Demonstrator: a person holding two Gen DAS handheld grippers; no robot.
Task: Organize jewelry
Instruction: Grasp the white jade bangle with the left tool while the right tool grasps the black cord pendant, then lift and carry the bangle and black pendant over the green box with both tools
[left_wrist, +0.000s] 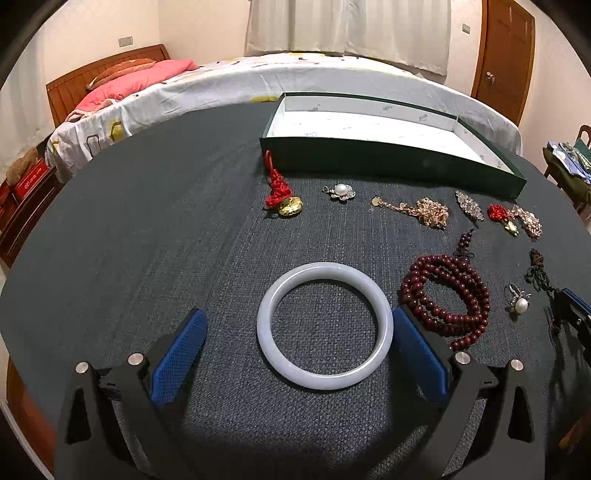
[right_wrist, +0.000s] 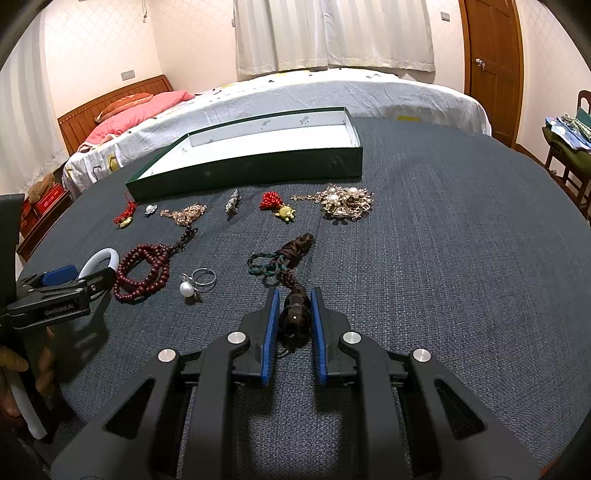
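A white jade bangle (left_wrist: 325, 384) lies flat on the dark cloth, between the wide-apart blue pads (left_wrist: 181, 350) of my left gripper (left_wrist: 298, 313); neither pad touches it. In the right wrist view the bangle (right_wrist: 105, 256) shows behind that gripper. My right gripper (right_wrist: 294, 293) is shut on the dark bead end of a brown cord pendant (right_wrist: 295, 314), whose cord (right_wrist: 284, 258) trails away over the cloth. An open green box (left_wrist: 388, 162) with a white inside stands at the back, and nothing is visible in it.
Beside the bangle lie a red bead bracelet (left_wrist: 447, 299) and a pearl ring (left_wrist: 519, 301). Before the box is a row: red knot charm (left_wrist: 282, 199), pearl flower (left_wrist: 340, 192), gold chain (left_wrist: 424, 212), crystal brooch (left_wrist: 469, 205), turtle charm (right_wrist: 277, 206), pearl brooch (right_wrist: 347, 203). A bed stands behind the table.
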